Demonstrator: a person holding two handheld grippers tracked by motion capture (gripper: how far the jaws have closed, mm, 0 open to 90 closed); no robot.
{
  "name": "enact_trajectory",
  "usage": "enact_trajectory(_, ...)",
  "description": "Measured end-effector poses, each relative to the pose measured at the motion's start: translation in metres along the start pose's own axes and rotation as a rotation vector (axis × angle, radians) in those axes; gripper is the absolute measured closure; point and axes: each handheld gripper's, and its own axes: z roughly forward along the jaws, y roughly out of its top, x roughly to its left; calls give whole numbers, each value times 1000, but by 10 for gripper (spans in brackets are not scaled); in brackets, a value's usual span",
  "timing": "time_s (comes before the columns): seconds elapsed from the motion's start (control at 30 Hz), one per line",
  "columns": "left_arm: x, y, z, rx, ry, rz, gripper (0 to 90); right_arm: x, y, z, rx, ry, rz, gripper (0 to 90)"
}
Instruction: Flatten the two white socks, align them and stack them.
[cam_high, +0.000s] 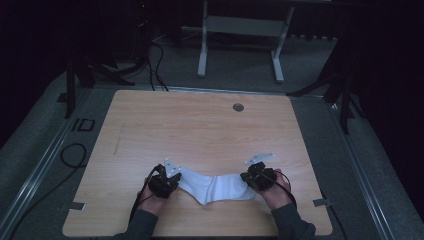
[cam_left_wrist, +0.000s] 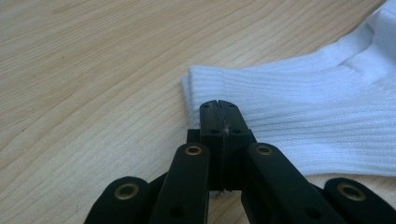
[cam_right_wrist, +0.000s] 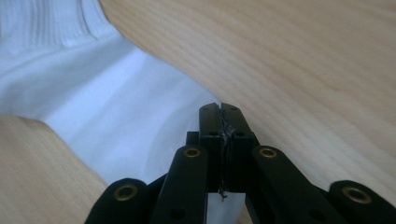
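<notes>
On the near left of the wooden table (cam_high: 200, 125) I have the left gripper (cam_high: 173, 181) at the ribbed cuff end of a white sock (cam_high: 215, 187). From above I cannot tell its jaws; the left gripper view shows them pressed together over the cuff edge, clamping the sock (cam_left_wrist: 303, 107). The sock lies flat along the near edge, stretched between both grippers. At its right end, the right gripper (cam_high: 248, 177) touches the toe. The right gripper view shows the jaws closed with smooth white fabric (cam_right_wrist: 116, 107) pinched between them.
</notes>
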Motion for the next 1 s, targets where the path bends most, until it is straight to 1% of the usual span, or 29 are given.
enact_trajectory(0.07, 0, 0, 0, 1, -1, 1, 898, -1, 1, -8, -17, -9, 0, 883)
enact_trajectory(0.1, 0, 0, 0, 1, -1, 1, 898, -1, 1, -8, -17, -9, 0, 883)
enact_trajectory(0.13, 0, 0, 0, 3, -2, 2, 899, -2, 1, -16, -32, -14, 0, 883)
enact_trajectory(0.17, 0, 0, 0, 3, -2, 2, 898, -2, 1, -16, -32, -14, 0, 883)
enact_trajectory(0.2, 1, 0, 0, 3, -3, 3, 899, -4, 0, -23, -46, -21, 2, 883)
enact_trajectory(0.33, 1, 0, 0, 2, -5, 0, 899, -7, -2, -36, -73, -30, 10, 883)
enact_trajectory(0.6, 1, -1, 0, -1, -7, -7, 899, -13, -4, -57, -112, -40, 17, 884)
enact_trajectory(0.7, 1, -1, 0, -2, -7, -8, 899, -14, -4, -58, -113, -38, 19, 883)
enact_trajectory(0.77, 1, -1, 0, -1, -6, -9, 898, -14, -5, -55, -104, -34, 19, 883)
enact_trajectory(0.87, 0, -1, -1, 2, -4, -6, 899, -16, -9, -43, -81, -26, 29, 882)
enact_trajectory(0.93, 0, -1, -1, 2, -3, -7, 898, -18, -12, -36, -65, -18, 44, 879)
enact_trajectory(0.97, 0, -1, -1, 2, -3, -7, 898, -18, -12, -36, -65, -18, 44, 879)
enact_trajectory(1.0, 0, -1, -1, 2, -2, -6, 898, -19, -15, -29, -50, -7, 53, 870)
